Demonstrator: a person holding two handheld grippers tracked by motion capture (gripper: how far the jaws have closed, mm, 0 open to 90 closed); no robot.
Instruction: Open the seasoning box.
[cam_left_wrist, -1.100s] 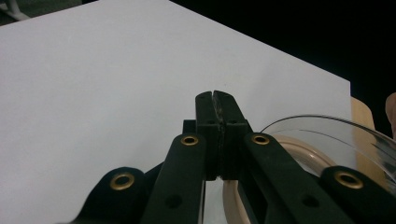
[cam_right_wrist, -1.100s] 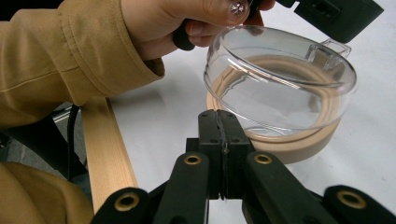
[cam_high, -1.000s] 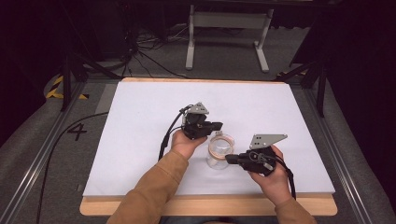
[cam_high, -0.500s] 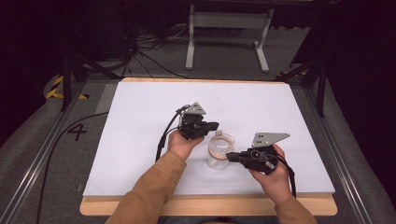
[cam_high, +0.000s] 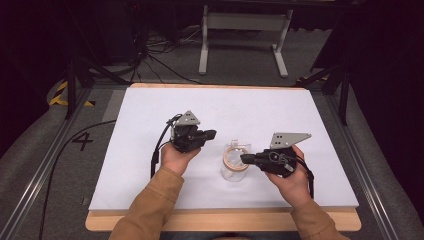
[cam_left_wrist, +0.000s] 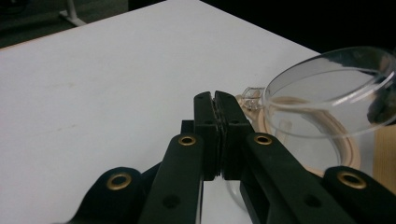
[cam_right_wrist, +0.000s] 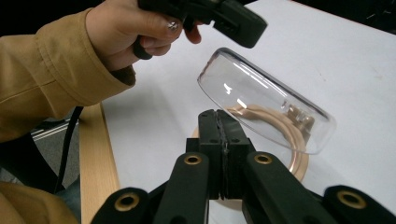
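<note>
A small clear glass jar (cam_high: 231, 172) with a tan seal ring (cam_right_wrist: 295, 142) stands on the white table near the front middle. Its clear hinged lid (cam_right_wrist: 261, 107) is tilted up and open over the mouth. My right gripper (cam_high: 243, 158) points left at the jar's rim, jaws shut, with its tips (cam_right_wrist: 217, 114) right at the lid's near edge; whether they touch it I cannot tell. My left gripper (cam_high: 212, 134) hovers to the jar's left, jaws shut with nothing between them (cam_left_wrist: 215, 95), and the lid (cam_left_wrist: 327, 93) is off to its right.
The white sheet (cam_high: 150, 165) covers a wooden table whose bare front edge (cam_high: 225, 220) faces the person. Metal rails run along both sides. A grey stand (cam_high: 242, 22) and cables lie on the floor behind. A black cable (cam_high: 65, 150) trails off left.
My left gripper has drawn back to the left, away from the jar. The right gripper and the jar have stayed in place.
</note>
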